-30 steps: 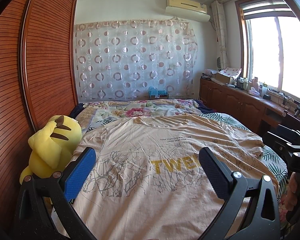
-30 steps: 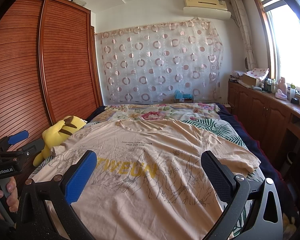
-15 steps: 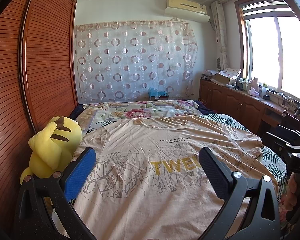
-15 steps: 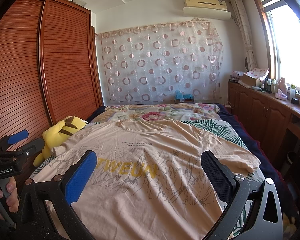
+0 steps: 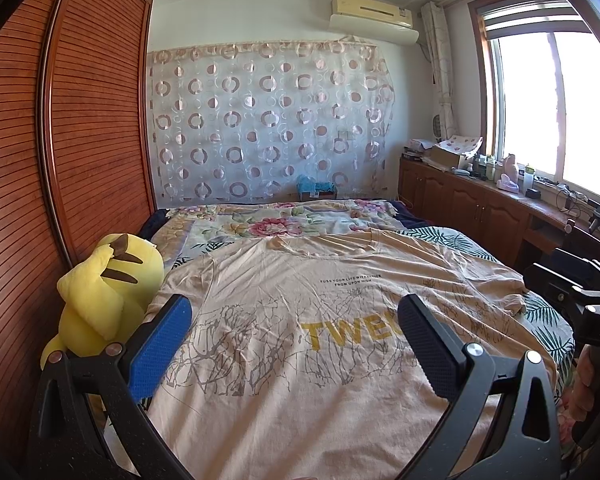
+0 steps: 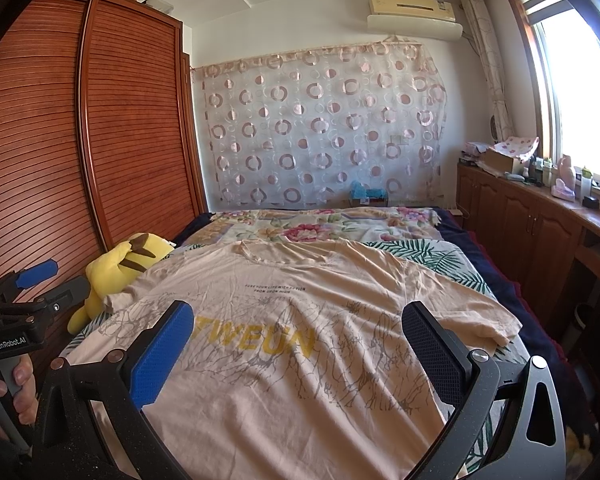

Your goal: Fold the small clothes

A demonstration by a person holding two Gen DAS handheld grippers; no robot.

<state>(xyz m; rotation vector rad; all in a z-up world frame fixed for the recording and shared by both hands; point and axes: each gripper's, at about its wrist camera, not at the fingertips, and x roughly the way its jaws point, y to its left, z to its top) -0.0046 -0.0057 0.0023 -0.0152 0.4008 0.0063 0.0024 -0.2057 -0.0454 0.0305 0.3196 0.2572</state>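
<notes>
A beige T-shirt (image 5: 300, 304) with yellow letters and a grey branch print lies spread flat, front up, on the bed; it also shows in the right wrist view (image 6: 300, 320). Its collar points to the far end and its hem is near me. My left gripper (image 5: 294, 336) is open and empty, held above the shirt's near left part. My right gripper (image 6: 298, 344) is open and empty above the shirt's near right part. Each gripper shows in the other's view: the right gripper at the right edge (image 5: 580, 304), the left gripper at the left edge (image 6: 24, 300).
A yellow plush toy (image 5: 104, 300) lies at the bed's left edge against the wooden wardrobe (image 5: 60, 160). A floral bedsheet (image 5: 280, 226) covers the far end of the bed. A wooden cabinet (image 5: 500, 216) with clutter runs along the right wall under the window.
Both grippers stay open. The left wrist view has tilted down a little; the shirt has not moved.
</notes>
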